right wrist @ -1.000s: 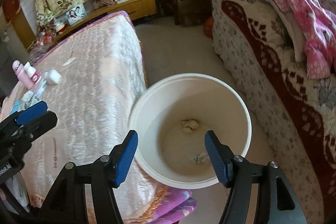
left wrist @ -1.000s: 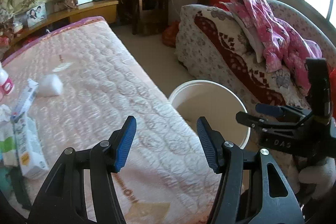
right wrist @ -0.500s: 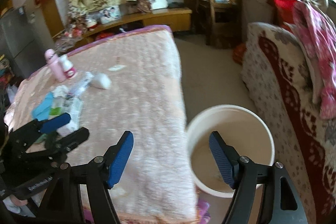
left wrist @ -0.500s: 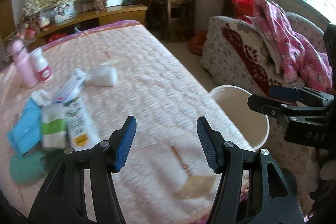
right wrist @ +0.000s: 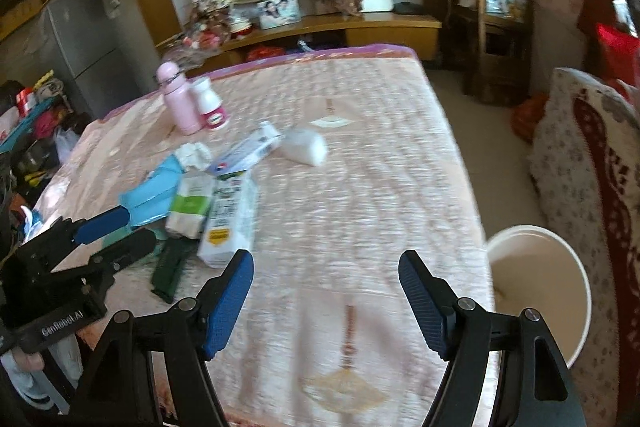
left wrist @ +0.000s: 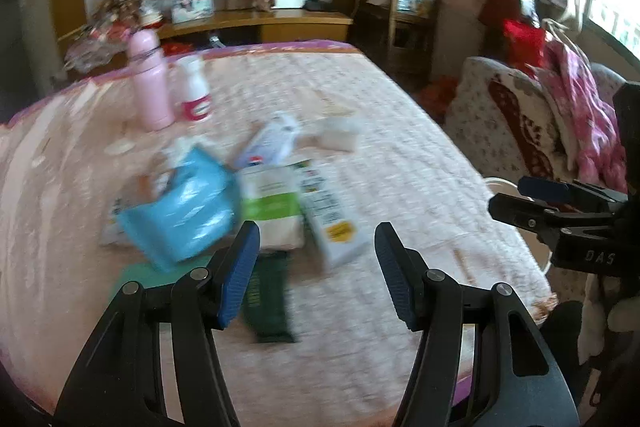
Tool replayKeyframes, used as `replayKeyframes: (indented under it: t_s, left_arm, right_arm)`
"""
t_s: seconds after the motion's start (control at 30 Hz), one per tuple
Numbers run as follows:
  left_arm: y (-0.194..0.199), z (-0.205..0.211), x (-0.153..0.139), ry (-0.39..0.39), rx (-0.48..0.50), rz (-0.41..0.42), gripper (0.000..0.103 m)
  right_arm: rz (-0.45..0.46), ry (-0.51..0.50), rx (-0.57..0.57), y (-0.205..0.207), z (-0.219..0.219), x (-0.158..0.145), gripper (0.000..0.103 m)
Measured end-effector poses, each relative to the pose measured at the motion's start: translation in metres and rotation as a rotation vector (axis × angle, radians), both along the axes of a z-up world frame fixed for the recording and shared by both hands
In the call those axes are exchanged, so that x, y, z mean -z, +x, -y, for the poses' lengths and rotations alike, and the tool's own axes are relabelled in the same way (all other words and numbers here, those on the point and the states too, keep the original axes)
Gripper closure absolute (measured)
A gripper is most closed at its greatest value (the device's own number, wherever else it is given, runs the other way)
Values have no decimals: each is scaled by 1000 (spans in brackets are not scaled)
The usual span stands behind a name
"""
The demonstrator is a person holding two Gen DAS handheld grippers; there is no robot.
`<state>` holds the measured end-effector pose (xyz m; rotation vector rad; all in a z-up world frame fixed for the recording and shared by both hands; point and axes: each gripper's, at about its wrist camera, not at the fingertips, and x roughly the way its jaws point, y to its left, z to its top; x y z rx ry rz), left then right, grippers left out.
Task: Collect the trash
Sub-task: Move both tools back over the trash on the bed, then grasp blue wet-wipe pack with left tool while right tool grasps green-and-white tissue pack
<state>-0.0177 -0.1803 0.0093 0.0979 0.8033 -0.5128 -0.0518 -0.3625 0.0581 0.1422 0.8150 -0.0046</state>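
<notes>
Light, crushable trash packets point(left wrist: 276, 203) lie heaped at centre-left of the left wrist view on the quilted table point(left wrist: 400, 163), best pinched across a carton's narrow sides; the left gripper point(left wrist: 316, 267) and right gripper point(right wrist: 326, 303) gape wide, empty, the bucket point(right wrist: 576, 291) at lower right

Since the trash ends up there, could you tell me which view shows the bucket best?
The right wrist view: the bucket shows its rim and inside. The left wrist view catches only a rim sliver behind the right gripper.
</notes>
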Motion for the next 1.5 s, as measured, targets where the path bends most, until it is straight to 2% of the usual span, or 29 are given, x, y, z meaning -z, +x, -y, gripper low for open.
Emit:
replayKeyframes:
  t_s: [0.17, 0.43, 0.5, 0.57, 0.63, 0.73, 0.87, 0.93, 1.0, 1.03, 1.2, 1.33, 1.5]
  left_arm:
    - [22, -44, 11, 18, -39, -27, 42]
    - [66, -74, 24, 32, -60, -17, 42]
    - [77, -76, 29, 48, -58, -18, 41]
    - [89, -73, 38, 65, -46, -40, 36]
    - [97, -69, 45, 71, -35, -69, 36]
    - [99, -58, 53, 93, -4, -89, 36]
    - [96, -48, 60, 117, -9, -97, 37]
    - [94, -49, 62, 103, -3, -114, 42]
    - [92, -50, 64, 109, 0, -127, 67]
    - [91, -51, 62, 110, -7, -124, 71]
    - [91, -75, 53, 54, -63, -151, 76]
    - [85, -100, 35, -8, -119, -113, 76]
    - [78, -119, 15, -63, -143, -81, 76]
  right_arm:
    - [-19, -3, -50, 15, -29, 9, 30]
    - [-50, 23, -88, 34, -51, 19, 30]
    - [-54, 27, -104, 38, -56, 20, 30]
    - [-55, 24, -114, 39, -61, 20, 30]
    - [-58, 24, -120, 38, -63, 22, 29]
    - [-67, 31, -121, 42, -65, 25, 29]
    - [-82, 35, -124, 48, -66, 30, 29]
    - [-87, 32, -126, 51, -68, 32, 29]
    - [-89, 35, -130, 54, -71, 33, 29]
    - [-89, 37, -132, 54, -73, 33, 29]
    - [-88, 46, -167, 58, -89, 34, 29]
    - [-107, 52, -214, 64, -109, 42, 29]
    - [-126, 46, -254, 76, -135, 52, 29]
